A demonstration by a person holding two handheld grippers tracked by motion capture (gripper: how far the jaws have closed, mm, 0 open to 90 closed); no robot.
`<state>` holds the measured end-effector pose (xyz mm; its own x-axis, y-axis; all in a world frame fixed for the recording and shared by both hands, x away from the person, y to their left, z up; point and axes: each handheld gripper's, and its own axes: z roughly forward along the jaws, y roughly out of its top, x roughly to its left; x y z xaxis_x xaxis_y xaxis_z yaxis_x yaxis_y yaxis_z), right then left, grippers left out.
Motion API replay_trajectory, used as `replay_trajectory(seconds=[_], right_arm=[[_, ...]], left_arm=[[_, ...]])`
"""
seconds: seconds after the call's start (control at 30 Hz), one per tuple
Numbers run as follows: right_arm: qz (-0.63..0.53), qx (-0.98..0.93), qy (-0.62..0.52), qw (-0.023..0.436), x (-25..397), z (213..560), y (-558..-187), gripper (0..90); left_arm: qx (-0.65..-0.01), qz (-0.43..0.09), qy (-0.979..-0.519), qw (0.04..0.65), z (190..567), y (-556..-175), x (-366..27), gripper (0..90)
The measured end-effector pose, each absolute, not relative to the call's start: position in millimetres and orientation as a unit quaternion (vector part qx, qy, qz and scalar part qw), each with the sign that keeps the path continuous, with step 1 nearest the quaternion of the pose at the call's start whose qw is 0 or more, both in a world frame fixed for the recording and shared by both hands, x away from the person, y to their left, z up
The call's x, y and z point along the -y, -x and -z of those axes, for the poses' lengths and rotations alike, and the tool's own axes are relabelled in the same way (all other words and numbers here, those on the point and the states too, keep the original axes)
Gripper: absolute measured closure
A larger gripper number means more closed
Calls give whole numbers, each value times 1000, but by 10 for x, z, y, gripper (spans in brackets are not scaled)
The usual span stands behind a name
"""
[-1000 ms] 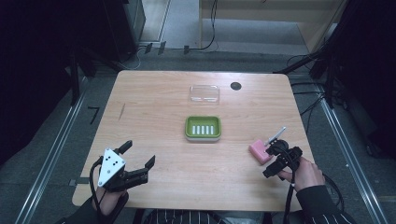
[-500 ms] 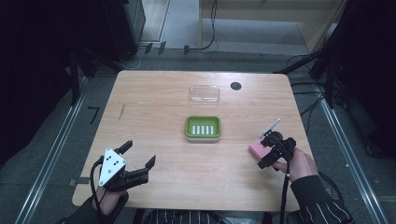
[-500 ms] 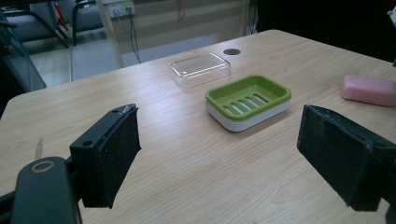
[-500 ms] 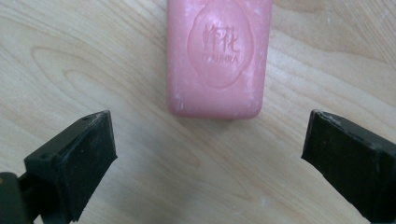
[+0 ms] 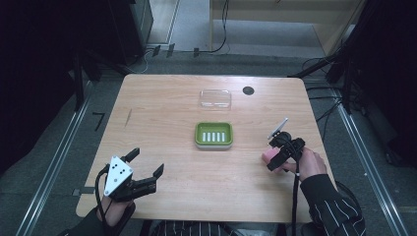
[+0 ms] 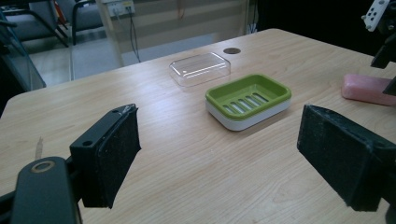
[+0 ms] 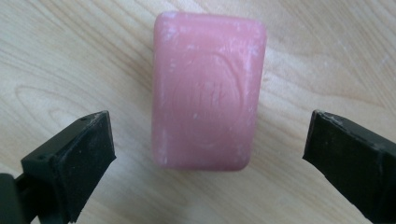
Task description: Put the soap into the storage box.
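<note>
A pink soap bar [image 7: 208, 91] lies flat on the wooden table [image 5: 162, 108], at its right side [image 5: 266, 156]. My right gripper [image 7: 209, 142] hangs open just above it, one jaw on each long side and neither touching; from above the right gripper [image 5: 274, 153] covers most of the bar. A green soap dish [image 5: 213, 134] with a slotted floor sits empty at mid-table. My left gripper [image 5: 146, 162] rests open near the front left edge with nothing between its jaws [image 6: 219, 158]; its view shows the dish [image 6: 247, 99] and the soap [image 6: 368, 88] ahead.
A clear plastic lid [image 5: 215, 98] lies behind the dish, seen as well in the left gripper view [image 6: 200, 68]. A small dark round hole [image 5: 248, 90] sits to the lid's right. A cable trails from the right gripper along a striped sleeve [image 5: 329, 206].
My right gripper has moved left and away from the table's front edge, from beside the soap to over it, jaws open. The left gripper, dish and lid have stayed put.
</note>
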<state>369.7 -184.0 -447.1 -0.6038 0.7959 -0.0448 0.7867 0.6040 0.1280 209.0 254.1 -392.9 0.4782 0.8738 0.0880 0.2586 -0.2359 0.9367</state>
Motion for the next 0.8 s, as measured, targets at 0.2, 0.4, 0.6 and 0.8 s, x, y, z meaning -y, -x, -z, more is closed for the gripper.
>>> replay_trajectory(seconds=[0.2,0.4,0.6,0.8], right_arm=[[-39,-896,-441,33,1798,4518,-3813,0],[-26,-898,-438,22,1774,4587,-3879,0],[-7,-901,-433,14,1719,4627,-3917,0],[-2,-902,-431,17,1674,4645,-3931,139]], left_arm=[[-395,-324,-715,477,3931,-2091,-2539,133],[-395,-324,-716,476,3931,-2091,-2540,133],[-394,-324,-716,476,3931,-2090,-2540,133],[-394,-325,-717,476,3930,-2089,-2541,133]])
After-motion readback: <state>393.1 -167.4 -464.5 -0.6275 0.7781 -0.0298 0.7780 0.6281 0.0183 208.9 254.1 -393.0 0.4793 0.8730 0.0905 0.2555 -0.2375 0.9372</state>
